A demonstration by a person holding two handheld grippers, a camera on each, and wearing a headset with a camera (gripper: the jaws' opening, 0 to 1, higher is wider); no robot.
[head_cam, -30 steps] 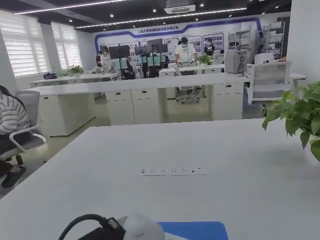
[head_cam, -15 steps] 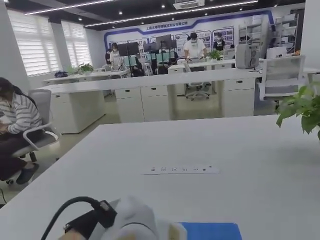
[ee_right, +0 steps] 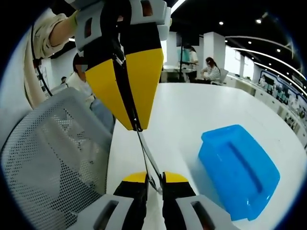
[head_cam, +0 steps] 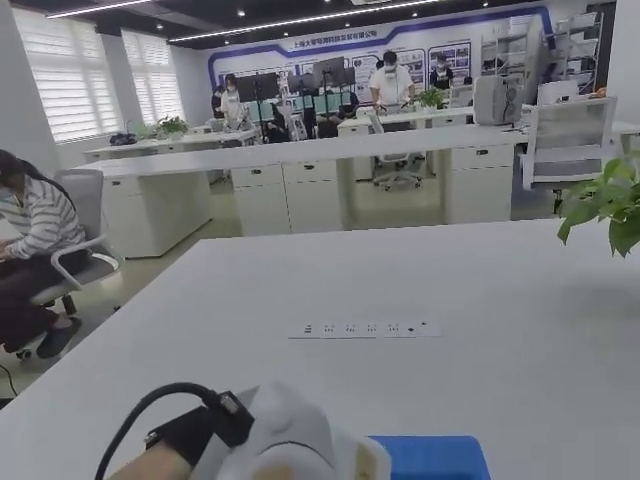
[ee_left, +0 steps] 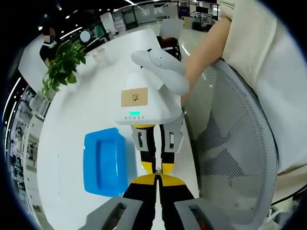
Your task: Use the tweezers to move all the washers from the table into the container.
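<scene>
The left hand-held gripper point(ee_left: 156, 178) and right hand-held gripper point(ee_right: 153, 184) face tip to tip, both clamped on the thin metal tweezers point(ee_right: 145, 153). They sit over the white tabletop point(ee_right: 192, 110) at its near edge, beside the blue rectangular plastic container point(ee_right: 240, 177). Hazard: uneven release may twist the tweezers or drop them off the edge.

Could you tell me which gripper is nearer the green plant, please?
Right. Seen from the left gripper, the right gripper faces it, and the plant lies beyond the right gripper, so farther from the left.
</scene>
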